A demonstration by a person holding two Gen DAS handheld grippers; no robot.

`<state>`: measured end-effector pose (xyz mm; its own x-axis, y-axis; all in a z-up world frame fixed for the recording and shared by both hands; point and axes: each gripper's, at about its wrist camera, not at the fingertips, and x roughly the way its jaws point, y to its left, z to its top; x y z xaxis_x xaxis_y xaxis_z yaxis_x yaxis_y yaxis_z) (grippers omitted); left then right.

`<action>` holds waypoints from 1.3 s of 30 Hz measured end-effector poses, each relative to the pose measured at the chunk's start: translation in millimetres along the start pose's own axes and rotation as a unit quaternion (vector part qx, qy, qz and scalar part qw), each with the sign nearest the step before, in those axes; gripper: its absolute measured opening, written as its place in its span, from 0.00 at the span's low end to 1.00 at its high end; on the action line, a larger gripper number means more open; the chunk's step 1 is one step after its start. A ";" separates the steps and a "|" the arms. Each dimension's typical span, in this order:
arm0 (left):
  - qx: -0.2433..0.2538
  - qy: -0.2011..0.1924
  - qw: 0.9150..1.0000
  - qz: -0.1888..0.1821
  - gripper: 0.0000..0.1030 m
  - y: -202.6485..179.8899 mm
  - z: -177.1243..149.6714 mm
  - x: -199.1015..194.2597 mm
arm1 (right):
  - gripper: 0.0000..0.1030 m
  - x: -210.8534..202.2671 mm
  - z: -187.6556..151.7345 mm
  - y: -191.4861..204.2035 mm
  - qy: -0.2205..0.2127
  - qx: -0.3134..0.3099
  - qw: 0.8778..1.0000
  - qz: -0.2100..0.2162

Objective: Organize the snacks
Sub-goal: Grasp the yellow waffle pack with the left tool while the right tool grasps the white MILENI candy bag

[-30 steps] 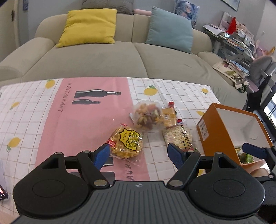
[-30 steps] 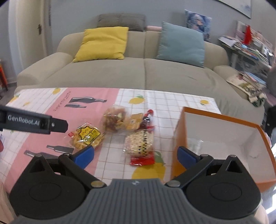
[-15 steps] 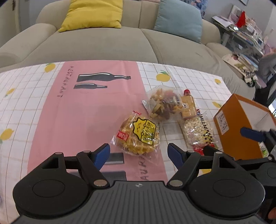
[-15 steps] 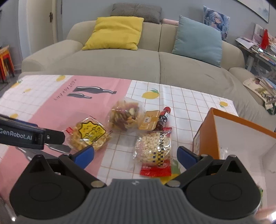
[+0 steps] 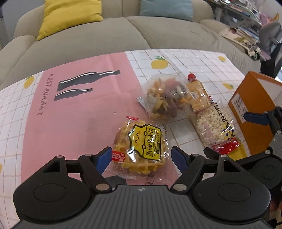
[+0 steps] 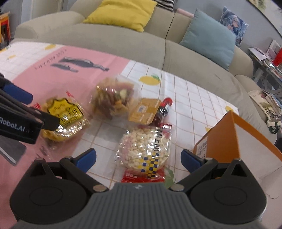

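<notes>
Several snacks lie on the tablecloth. A yellow-labelled waffle cake pack point(image 5: 141, 146) lies between the open fingers of my left gripper point(image 5: 141, 158); it also shows in the right wrist view point(image 6: 63, 119). A clear bag of mixed crisps point(image 5: 167, 98) point(image 6: 114, 98), a small red-capped bottle with an orange label point(image 5: 199, 96) point(image 6: 153, 111) and a bag of white puffs point(image 5: 215, 125) point(image 6: 148, 146) lie to its right. My right gripper point(image 6: 138, 157) is open, with the puffs bag between its fingers. The orange box point(image 5: 250, 105) point(image 6: 229, 141) stands at the right, open.
The table carries a pink and white lemon-print cloth point(image 5: 70, 112). A beige sofa point(image 6: 141, 44) with a yellow cushion point(image 6: 121, 12) and a teal cushion point(image 6: 209, 35) stands behind it. A cluttered shelf point(image 5: 246, 21) stands at the far right.
Both grippers have moved forward and down toward the snacks. The waffle pack now sits between the left fingers and the puffs bag between the right fingers. Both stay open.
</notes>
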<state>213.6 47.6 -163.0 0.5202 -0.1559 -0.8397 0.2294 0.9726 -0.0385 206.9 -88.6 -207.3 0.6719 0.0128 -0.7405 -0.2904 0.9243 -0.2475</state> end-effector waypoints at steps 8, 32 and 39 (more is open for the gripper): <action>0.066 0.007 0.997 0.028 0.97 -9.9 0.9 22.1 | 0.87 12.7 -3.1 -5.8 0.003 0.010 1.000 0.011; 0.041 0.047 0.998 0.032 0.87 -14.7 3.8 48.9 | 0.79 26.6 -8.8 -12.8 0.008 0.029 0.999 0.025; -0.013 0.043 0.998 0.037 0.82 -19.6 -4.1 25.0 | 0.71 21.7 -7.4 -20.9 0.021 0.050 0.998 0.041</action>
<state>218.8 25.3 -185.5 0.4613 -0.0698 -0.8845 0.1713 0.9851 0.0116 222.6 -110.4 -222.8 0.6192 0.0751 -0.7816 -0.2724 0.9542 -0.1241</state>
